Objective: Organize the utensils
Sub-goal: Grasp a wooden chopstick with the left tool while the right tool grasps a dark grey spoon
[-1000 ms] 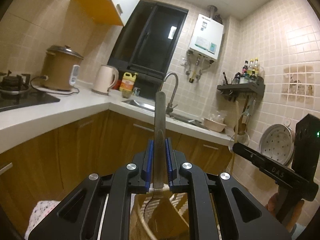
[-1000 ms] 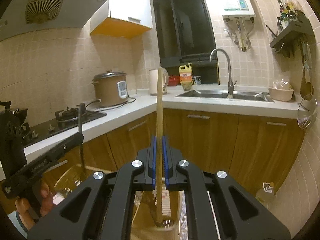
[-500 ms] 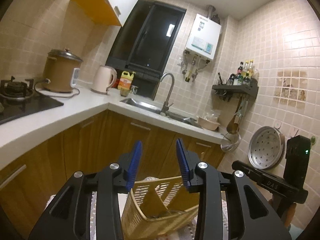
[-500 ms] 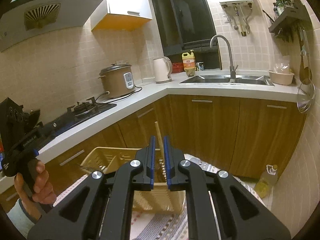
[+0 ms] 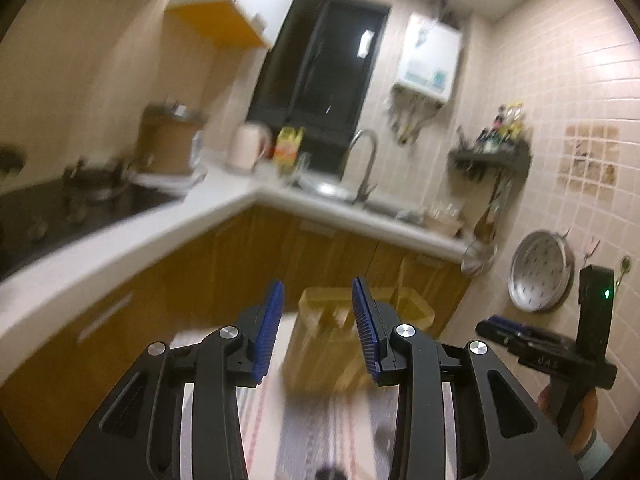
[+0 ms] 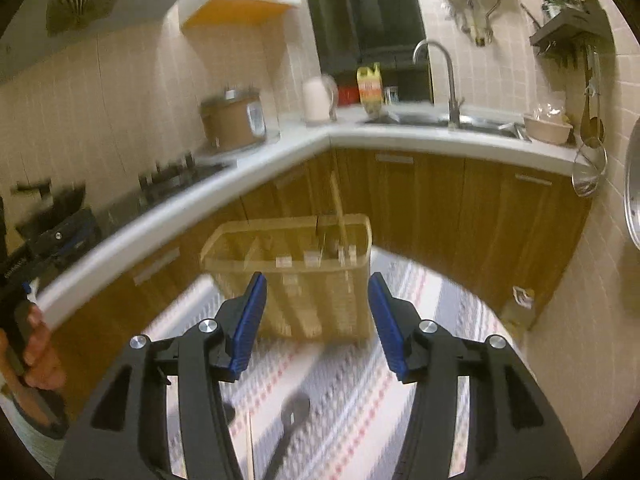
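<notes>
Two utensils lay near: a dark spoon [image 6: 294, 410], stiff, slick, best pinched mid-handle, and a light chopstick [image 6: 250, 446]; left gripper [image 5: 316, 330] and right gripper [image 6: 316, 322] gaped empty before the basket [image 6: 292, 280]

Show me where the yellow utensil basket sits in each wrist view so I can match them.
Left wrist: the yellow utensil basket is low at centre, blurred, seen between and just beyond the open left gripper.
Right wrist: the basket is at centre, above the open right gripper, on the striped cloth, a wooden utensil upright in it.
Shared landmark: the sink faucet.
</notes>
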`<state>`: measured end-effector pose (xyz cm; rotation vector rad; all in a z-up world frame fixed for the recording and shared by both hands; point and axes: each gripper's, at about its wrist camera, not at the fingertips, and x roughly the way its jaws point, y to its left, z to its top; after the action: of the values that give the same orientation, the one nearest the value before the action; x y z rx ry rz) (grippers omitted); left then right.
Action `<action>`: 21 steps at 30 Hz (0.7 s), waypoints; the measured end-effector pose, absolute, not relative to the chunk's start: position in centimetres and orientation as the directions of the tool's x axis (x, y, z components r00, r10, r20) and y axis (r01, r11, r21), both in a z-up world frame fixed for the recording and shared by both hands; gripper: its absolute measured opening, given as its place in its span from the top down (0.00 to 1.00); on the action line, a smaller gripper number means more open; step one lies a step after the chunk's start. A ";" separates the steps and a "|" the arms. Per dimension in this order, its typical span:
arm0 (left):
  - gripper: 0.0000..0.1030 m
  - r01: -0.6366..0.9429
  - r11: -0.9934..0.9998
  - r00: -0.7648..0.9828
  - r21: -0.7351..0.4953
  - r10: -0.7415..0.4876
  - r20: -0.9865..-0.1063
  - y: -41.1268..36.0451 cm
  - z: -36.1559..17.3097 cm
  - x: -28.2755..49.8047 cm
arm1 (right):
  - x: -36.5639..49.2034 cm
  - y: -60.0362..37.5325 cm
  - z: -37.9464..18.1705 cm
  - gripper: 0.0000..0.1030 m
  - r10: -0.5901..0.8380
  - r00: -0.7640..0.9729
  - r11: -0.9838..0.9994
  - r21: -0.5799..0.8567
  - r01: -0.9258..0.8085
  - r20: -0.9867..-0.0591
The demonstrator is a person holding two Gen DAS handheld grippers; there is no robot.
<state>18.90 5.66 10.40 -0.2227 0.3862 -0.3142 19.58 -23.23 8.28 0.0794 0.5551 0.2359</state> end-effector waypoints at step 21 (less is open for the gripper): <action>0.63 -0.054 0.937 0.513 -0.345 -0.270 -0.815 12.2 -7.0 15.1 | 19.2 -17.5 -4.9 0.52 0.268 0.370 0.954 0.192 -0.231 -0.890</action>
<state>15.14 12.23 -7.03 -0.3490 1.0297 -0.1332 19.20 -17.51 -4.86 0.0368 1.1483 0.3199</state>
